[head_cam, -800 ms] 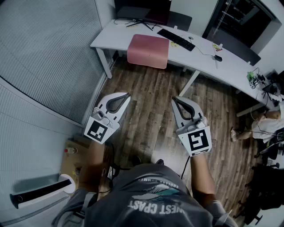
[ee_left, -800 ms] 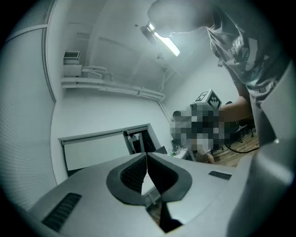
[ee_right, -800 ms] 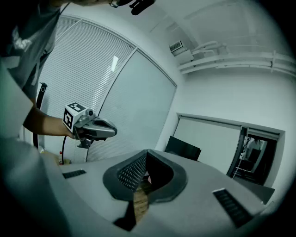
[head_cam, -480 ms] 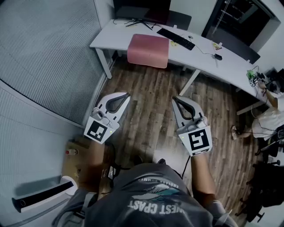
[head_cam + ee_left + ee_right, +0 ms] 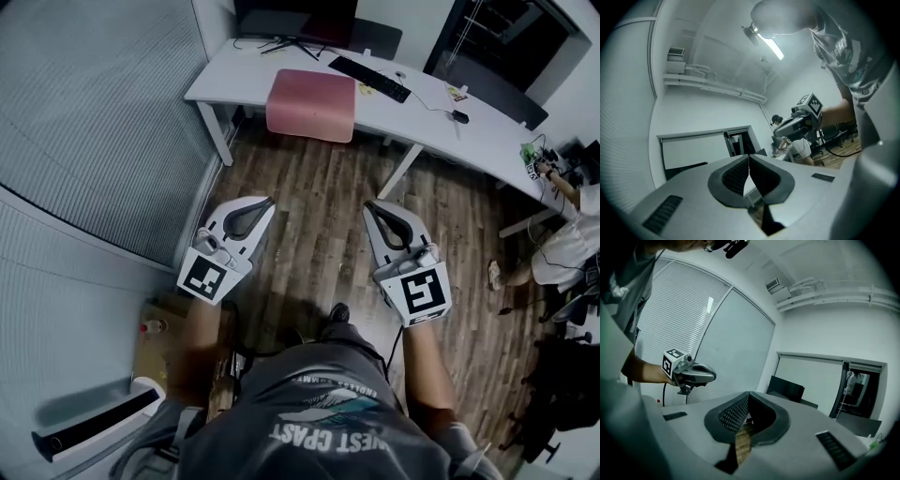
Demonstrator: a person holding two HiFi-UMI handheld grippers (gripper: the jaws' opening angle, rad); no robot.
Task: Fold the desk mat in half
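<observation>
The left gripper point(image 5: 265, 202) and right gripper point(image 5: 373, 206) hang level over the wood floor, jaws pressed together on nothing. They are well short of the pink desk mat point(image 5: 311, 105) at twelve o'clock on the white desk point(image 5: 225, 80). Its near side seems to overhang the edge, so I reckon a careless tug could drag it off, or shove the keyboard point(image 5: 369, 79) at one o'clock.

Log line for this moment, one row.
left claw: shut, empty | right claw: shut, empty | desk mat: on desk, untouched
</observation>
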